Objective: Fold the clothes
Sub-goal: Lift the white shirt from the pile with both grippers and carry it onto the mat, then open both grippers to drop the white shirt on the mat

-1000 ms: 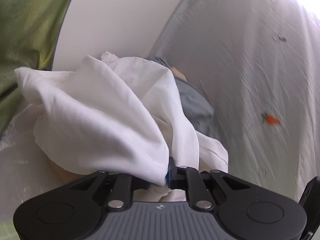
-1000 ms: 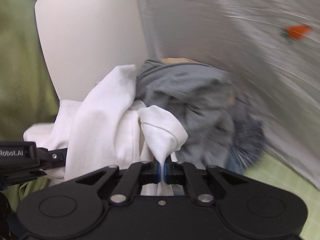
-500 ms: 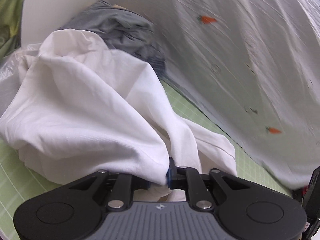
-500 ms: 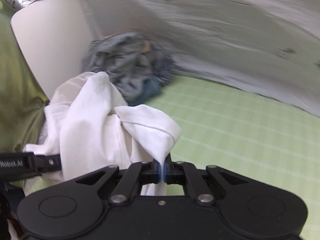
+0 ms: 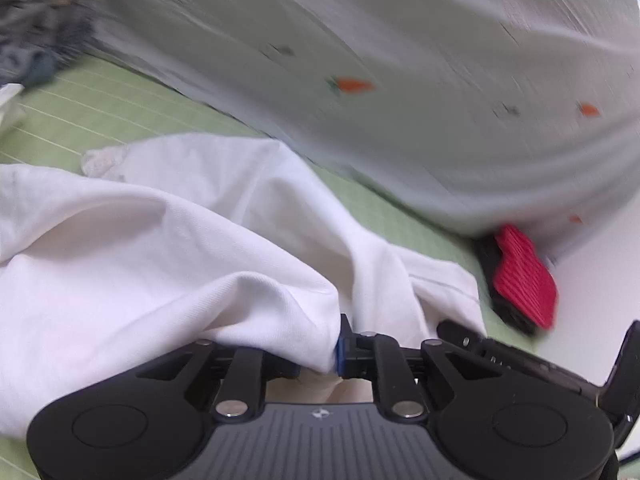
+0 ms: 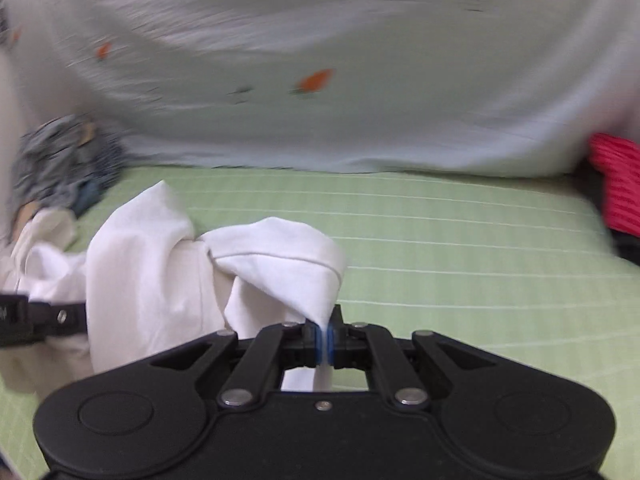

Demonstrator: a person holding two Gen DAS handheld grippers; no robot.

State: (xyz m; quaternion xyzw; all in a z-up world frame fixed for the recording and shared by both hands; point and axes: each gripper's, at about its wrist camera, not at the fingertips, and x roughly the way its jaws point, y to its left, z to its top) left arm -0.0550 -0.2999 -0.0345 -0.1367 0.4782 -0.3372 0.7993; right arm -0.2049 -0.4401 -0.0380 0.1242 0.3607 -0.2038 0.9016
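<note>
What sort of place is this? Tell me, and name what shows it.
Probably a home laundry-folding spot. A green gridded mat serves as the work surface, a pale sheet with carrot prints hangs behind it, and clothes lie around: a white garment, a grey heap and a red knit.

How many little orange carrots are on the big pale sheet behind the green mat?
3 in the left wrist view of the pale printed sheet: one near the middle, one far right, one low by the hem. The picture is blurred and folds may hide more.
</note>
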